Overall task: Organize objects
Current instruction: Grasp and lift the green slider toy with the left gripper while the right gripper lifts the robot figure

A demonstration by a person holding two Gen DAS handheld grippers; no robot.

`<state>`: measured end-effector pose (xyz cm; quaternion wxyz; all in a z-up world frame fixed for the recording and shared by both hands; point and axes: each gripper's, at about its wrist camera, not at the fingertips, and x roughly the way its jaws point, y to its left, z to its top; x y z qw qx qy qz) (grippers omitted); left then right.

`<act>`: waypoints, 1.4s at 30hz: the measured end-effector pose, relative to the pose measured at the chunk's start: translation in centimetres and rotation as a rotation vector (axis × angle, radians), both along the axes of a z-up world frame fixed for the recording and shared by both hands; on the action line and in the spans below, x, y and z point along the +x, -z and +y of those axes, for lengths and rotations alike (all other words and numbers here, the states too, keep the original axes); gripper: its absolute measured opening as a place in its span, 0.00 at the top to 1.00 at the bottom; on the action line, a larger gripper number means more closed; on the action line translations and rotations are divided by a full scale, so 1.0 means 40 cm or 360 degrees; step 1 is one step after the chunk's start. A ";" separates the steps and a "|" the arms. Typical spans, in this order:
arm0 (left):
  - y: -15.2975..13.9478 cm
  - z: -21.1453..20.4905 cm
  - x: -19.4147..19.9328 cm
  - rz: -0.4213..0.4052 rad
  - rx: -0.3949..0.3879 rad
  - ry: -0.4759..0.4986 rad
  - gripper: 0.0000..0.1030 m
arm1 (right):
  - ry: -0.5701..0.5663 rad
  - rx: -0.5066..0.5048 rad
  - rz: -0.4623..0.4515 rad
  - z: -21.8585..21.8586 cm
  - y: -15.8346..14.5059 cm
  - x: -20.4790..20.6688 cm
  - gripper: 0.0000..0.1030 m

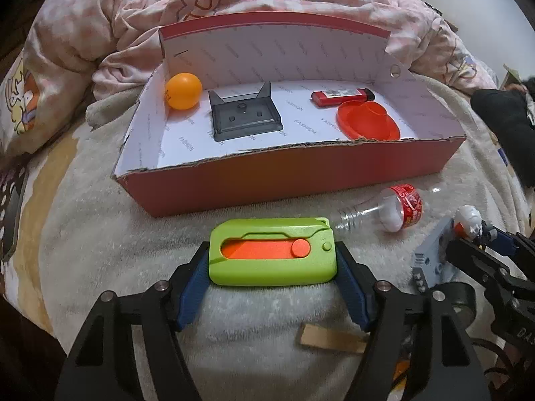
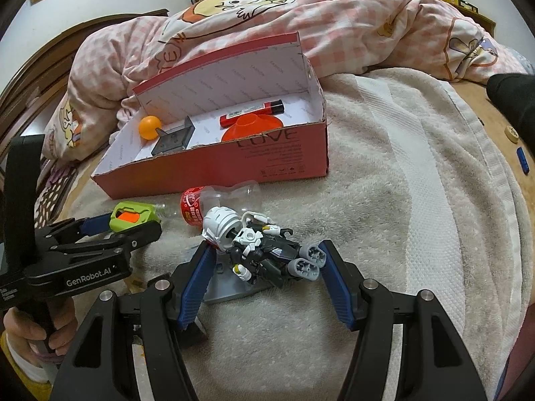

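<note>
Left wrist view: the left tongs are closed on a green utility knife with an orange slider, both blue pads pressing its short ends, above the cream blanket on the bed. Just beyond stands an open red cardboard box; inside lie an orange ball at the left end, a dark grey plastic tray in the middle, a red lighter and a red lid toward the right. A clear plastic bottle with a red label lies on its side between the box and the knife's right end.

Right wrist view: the right tongs stand wide, their pads on either side of a toy robot figure lying on a grey base plate; whether the pads touch it I cannot tell. At the left, the left tongs hold the knife near the bottle, in front of the box. A pink checked quilt is heaped behind.
</note>
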<state>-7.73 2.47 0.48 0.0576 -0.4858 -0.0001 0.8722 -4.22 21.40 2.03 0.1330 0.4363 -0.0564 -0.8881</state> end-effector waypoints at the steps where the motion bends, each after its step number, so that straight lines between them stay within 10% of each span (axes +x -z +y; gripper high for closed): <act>1: -0.003 -0.002 0.005 0.0002 0.0004 0.0000 0.32 | -0.0002 -0.0004 0.0002 0.000 -0.002 0.001 0.37; 42: -0.168 -0.013 0.026 0.0237 0.0060 0.0045 0.32 | -0.0151 0.0023 0.0118 -0.060 -0.100 -0.004 0.37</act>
